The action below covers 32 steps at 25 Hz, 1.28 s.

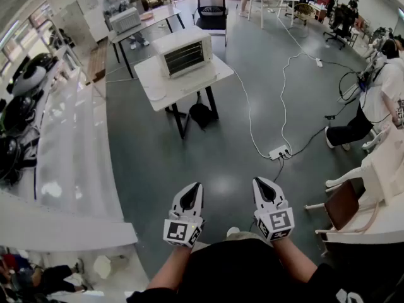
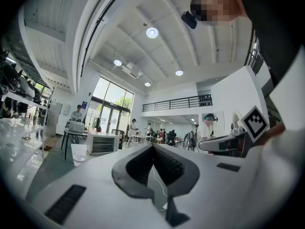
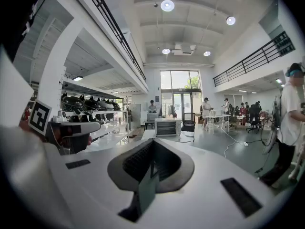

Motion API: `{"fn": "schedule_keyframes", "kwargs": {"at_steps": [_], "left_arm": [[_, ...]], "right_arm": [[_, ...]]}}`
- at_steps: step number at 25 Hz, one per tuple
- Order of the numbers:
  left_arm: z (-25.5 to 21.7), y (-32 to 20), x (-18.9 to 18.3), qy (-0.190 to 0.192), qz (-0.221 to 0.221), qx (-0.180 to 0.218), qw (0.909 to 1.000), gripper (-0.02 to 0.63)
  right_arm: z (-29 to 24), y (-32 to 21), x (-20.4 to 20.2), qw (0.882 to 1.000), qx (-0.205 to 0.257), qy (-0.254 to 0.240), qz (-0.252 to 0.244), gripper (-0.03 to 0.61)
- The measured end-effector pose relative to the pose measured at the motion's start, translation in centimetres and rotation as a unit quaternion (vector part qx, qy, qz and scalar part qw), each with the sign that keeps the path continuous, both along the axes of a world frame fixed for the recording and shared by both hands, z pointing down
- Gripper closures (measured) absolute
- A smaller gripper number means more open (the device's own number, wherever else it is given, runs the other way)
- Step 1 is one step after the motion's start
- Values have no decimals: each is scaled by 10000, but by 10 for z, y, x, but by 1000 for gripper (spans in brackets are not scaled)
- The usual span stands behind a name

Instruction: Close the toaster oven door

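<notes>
The white toaster oven (image 1: 183, 52) stands on a small white table (image 1: 208, 74) far ahead across the grey floor. Its dark slatted front faces me and the door looks upright against it. It also shows small and distant as the oven (image 2: 102, 143) in the left gripper view and as the oven (image 3: 167, 127) in the right gripper view. My left gripper (image 1: 194, 189) and right gripper (image 1: 263, 185) are held side by side close to my body, far from the oven. Both point forward. The left gripper (image 2: 153, 147) and right gripper (image 3: 152, 142) are shut with nothing between their jaws.
A white dish (image 1: 154, 94) lies on the table's near left corner, a black bag (image 1: 201, 114) beneath it. A white cable runs to a power strip (image 1: 279, 151) on the floor. A long white counter (image 1: 76, 150) lines the left; a seated person (image 1: 379, 100) and chairs are on the right.
</notes>
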<state>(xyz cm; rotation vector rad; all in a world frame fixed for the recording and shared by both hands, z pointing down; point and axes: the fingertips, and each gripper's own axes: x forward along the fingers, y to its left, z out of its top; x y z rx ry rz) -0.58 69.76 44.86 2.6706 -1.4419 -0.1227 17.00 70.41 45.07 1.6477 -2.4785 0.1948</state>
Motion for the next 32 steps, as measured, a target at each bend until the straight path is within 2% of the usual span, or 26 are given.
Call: {"fn": "schedule_keyframes", "kwargs": {"at_steps": [5, 10, 15, 19, 23, 26, 29, 32], "left_arm": [[7, 5, 27, -41, -57, 48, 10000, 597], [17, 11, 44, -202, -59, 31, 9998, 597], [24, 4, 55, -250, -29, -29, 9997, 597], [27, -8, 63, -261, -5, -39, 9997, 597], [34, -31, 66, -187, 53, -134, 9997, 597], [43, -63, 77, -16, 119, -241, 9996, 597], [49, -94, 82, 202, 228, -285, 9991, 597], [59, -132, 68, 136, 170, -284, 9994, 597]], "right_arm": [[3, 2, 33, 9999, 89, 57, -43, 557], [5, 4, 49, 9983, 317, -385, -288, 557], [2, 7, 70, 9966, 745, -338, 86, 557], [18, -4, 71, 9987, 460, -238, 37, 557], [22, -26, 66, 9992, 391, -53, -46, 557], [35, -58, 66, 9996, 88, -40, -266, 557], [47, -90, 67, 9996, -51, -70, -267, 557], [51, -130, 58, 9997, -29, -53, -220, 557]]}}
